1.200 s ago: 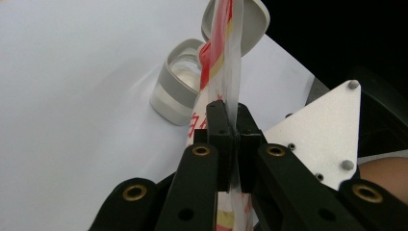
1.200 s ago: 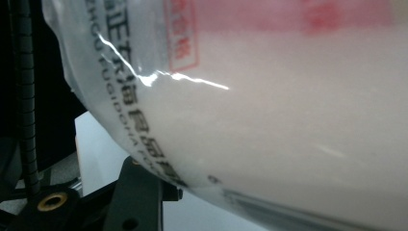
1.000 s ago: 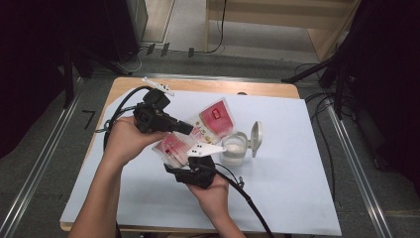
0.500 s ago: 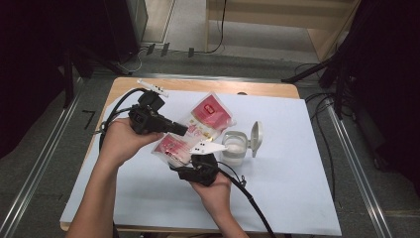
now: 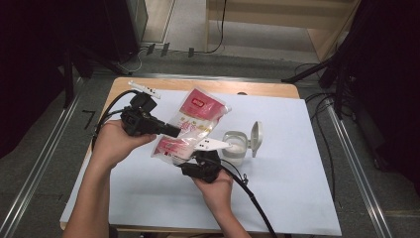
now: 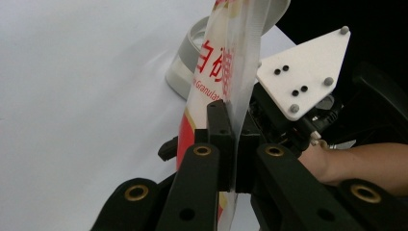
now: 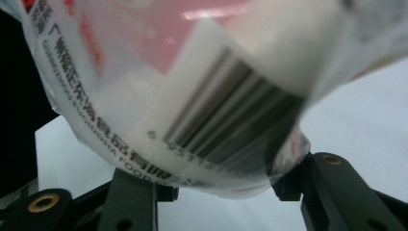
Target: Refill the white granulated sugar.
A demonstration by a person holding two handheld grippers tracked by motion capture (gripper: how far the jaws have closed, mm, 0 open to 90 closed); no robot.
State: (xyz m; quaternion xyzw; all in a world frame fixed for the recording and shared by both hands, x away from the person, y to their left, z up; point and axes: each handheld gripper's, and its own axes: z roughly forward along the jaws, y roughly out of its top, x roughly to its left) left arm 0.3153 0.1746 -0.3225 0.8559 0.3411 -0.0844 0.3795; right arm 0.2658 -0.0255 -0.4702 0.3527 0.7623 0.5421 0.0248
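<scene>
The red-and-white plastic bag of granulated sugar (image 5: 190,126) hangs in the air just to the left of the small clear jar with a grey flip lid (image 5: 236,147), which stands open on the white table sheet (image 5: 297,198); both tongs have it. The left gripper (image 5: 173,131) is pressed together on a thin edge of the bag (image 6: 226,86), the film pinched flat between its black jaws, as the left gripper view shows; the right gripper (image 5: 195,159) cups the fat lower end, its jaws spread partway and touching the bulging film at both sides in the right gripper view, where the barcode panel (image 7: 235,125) fills the space between them.

The risks, judged from here: the left hold is on film alone, so the weight of the sugar could pull the bag out or tear it at the pinch; the right jaws clasp a soft, rounded bulge that may squirm out sideways; the bag's end swings near the jar, and a knock could tip it or shut the lid; if the bag is open, a tilt away from the jar's mouth would spill grains on the sheet.
</scene>
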